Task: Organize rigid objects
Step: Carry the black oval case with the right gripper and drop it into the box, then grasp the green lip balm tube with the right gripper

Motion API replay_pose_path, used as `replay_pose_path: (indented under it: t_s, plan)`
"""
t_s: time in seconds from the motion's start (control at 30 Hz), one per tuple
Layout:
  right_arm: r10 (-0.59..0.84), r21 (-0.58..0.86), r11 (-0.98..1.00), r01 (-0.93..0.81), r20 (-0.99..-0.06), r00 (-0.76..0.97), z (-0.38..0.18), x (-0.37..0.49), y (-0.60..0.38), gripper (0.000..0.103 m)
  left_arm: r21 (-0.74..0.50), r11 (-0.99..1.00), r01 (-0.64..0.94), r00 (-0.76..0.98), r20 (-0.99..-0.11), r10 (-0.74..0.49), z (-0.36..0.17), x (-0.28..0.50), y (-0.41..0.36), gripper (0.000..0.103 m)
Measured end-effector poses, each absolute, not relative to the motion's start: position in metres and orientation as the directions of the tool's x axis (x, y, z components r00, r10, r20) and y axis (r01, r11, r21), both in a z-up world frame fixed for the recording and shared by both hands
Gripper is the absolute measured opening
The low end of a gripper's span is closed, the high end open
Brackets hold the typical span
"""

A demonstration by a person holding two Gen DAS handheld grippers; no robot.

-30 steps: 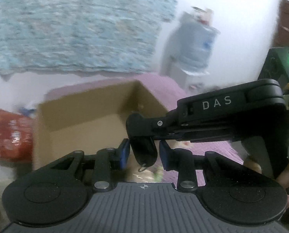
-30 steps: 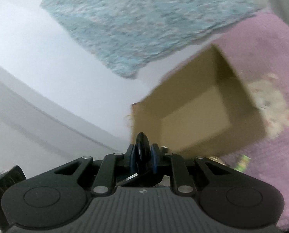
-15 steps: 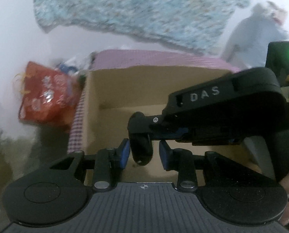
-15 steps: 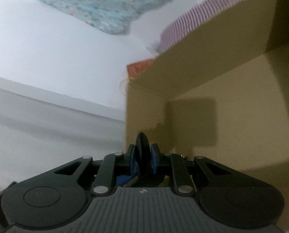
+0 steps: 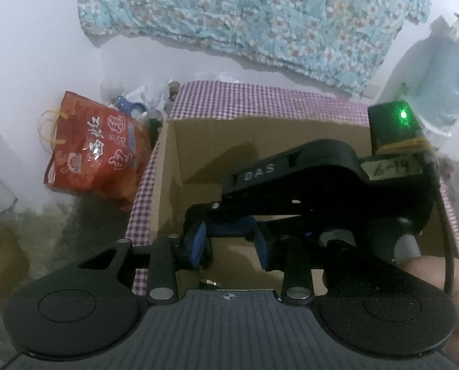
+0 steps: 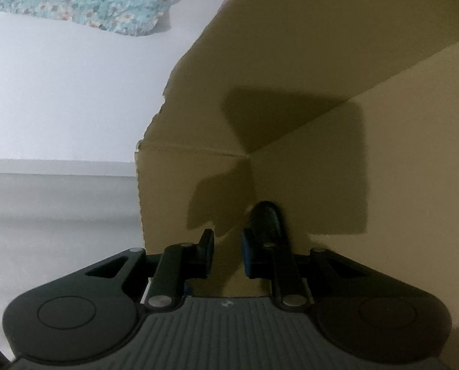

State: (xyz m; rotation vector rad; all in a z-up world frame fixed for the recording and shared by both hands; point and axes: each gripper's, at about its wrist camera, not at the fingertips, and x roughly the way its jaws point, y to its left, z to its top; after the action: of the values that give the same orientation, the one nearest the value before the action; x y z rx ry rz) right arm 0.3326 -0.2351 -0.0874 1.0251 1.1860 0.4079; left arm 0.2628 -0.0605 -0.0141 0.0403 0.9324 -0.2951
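Observation:
An open cardboard box (image 5: 174, 154) stands on a purple checked cloth (image 5: 229, 98). My left gripper (image 5: 229, 243) is open and empty above the box's near edge. My right gripper (image 6: 228, 252) is open inside the box (image 6: 322, 92), and it also shows in the left wrist view (image 5: 226, 231), crossing in front of my left fingers. A black rounded object (image 6: 268, 219) lies against my right gripper's right finger, beside the box wall. A small dark metal-tipped thing (image 5: 209, 283) shows just below my left fingers.
A red printed bag (image 5: 97, 151) and some bottles and plastic (image 5: 137, 101) sit on the floor left of the box. A floral blue cloth (image 5: 260, 15) hangs on the white wall behind. A water bottle (image 5: 439, 71) stands at the right.
My right gripper has gone down into the box and opened, letting go of the black object. My left gripper has opened wider and tilted down over the box.

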Motion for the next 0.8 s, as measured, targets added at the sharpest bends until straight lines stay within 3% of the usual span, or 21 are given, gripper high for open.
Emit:
replay_pose_path:
  t_s: [0.3,0.43,0.53,0.57,0.6,0.8]
  plan:
    - [0.754,0.886,0.435,0.159,-0.455,0.473,-0.040,0.282,-0.275,0.021,-0.182,0.923,0.338,0.603,-0.711,-0.361,0.038,0.211,-0.047,0.035]
    - [0.740,0.909,0.407,0.088,-0.385,0.552,-0.011,0.225,-0.307,0.022,-0.192,0.891,0.413,0.612,-0.666,-0.427,0.056,0.174,-0.049,0.040]
    - [0.701,0.907,0.415,0.069,-0.367,0.611,-0.002,0.173,-0.331,0.037,-0.194,0.857,0.477,0.584,-0.659,-0.474,0.055,0.146,-0.054,0.046]
    - [0.682,0.905,0.420,0.072,-0.367,0.633,-0.002,0.154,-0.339,0.050,-0.194,0.845,0.499,0.569,-0.662,-0.488,0.051,0.138,-0.058,0.048]
    - [0.655,0.899,0.429,0.084,-0.374,0.657,-0.004,0.135,-0.346,0.055,-0.190,0.831,0.522,0.551,-0.669,-0.499,0.046,0.130,-0.062,0.048]
    - [0.509,0.846,0.454,0.281,-0.505,0.698,-0.046,0.068,-0.364,0.055,-0.149,0.782,0.605,0.450,-0.746,-0.491,-0.009,0.102,-0.097,0.049]
